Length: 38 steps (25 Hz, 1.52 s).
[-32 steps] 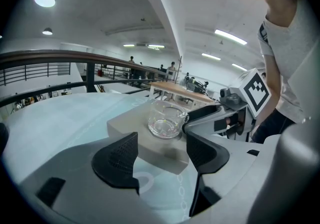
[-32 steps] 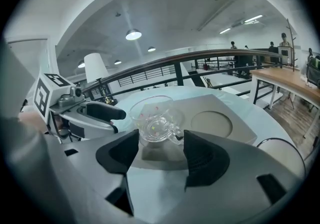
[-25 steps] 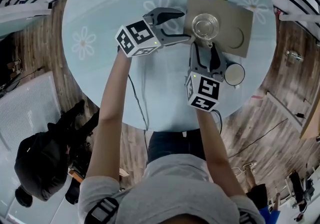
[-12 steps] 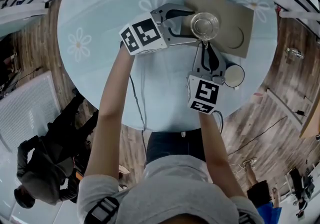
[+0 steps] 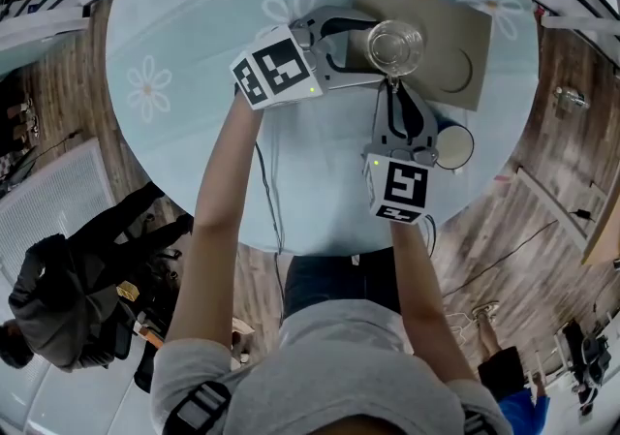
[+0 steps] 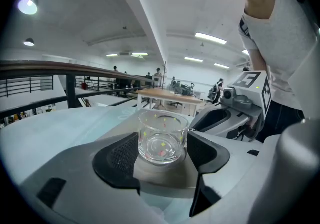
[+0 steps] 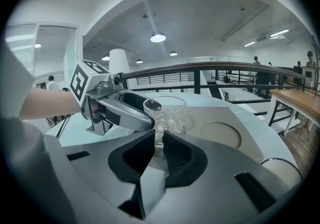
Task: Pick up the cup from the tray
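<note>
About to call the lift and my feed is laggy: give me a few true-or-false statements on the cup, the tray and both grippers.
1. The cup stands on the tray. True.
2. The right gripper has its jaws pinched on the cup's handle. True; they have just closed on it.
3. The left gripper is shut, with nothing between its jaws. False: its jaws stand wide apart with the cup's body between them.
4. The cup is filled with dark liquid. False: it is clear glass and looks empty.
</note>
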### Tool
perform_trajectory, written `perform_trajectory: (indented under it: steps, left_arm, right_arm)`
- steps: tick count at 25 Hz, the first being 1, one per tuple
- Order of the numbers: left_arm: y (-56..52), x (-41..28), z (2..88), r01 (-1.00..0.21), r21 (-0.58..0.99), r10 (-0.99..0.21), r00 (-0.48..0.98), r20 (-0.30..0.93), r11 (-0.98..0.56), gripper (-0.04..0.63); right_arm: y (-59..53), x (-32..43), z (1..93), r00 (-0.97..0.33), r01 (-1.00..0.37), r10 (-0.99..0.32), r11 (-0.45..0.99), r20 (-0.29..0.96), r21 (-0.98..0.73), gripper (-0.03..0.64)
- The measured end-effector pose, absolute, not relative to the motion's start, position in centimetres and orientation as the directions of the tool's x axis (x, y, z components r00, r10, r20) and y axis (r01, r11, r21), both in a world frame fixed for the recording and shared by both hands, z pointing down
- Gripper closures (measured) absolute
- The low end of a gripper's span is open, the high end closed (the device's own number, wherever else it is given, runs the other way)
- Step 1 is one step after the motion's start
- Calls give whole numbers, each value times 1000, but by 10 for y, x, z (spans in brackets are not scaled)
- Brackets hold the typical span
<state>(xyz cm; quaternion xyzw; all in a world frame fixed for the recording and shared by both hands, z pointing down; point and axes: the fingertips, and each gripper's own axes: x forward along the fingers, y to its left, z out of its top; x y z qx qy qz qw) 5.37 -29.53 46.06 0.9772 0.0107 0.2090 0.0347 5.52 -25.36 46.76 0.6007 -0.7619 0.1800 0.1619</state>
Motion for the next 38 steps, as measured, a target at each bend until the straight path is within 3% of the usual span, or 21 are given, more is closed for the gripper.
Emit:
perform_trajectory:
  steps: [20,38]
  left_arm:
    - [-258,25,409,-99,-17,-99,936,338,-995,287]
    - [-167,24,445,-105,47,-80,924,373,-993,285]
  right_arm:
    - [-222,29,413,-338,-929,-876,369,344,27,568]
    - [-127,30,451,-316,-929,-832,370,456,32,568]
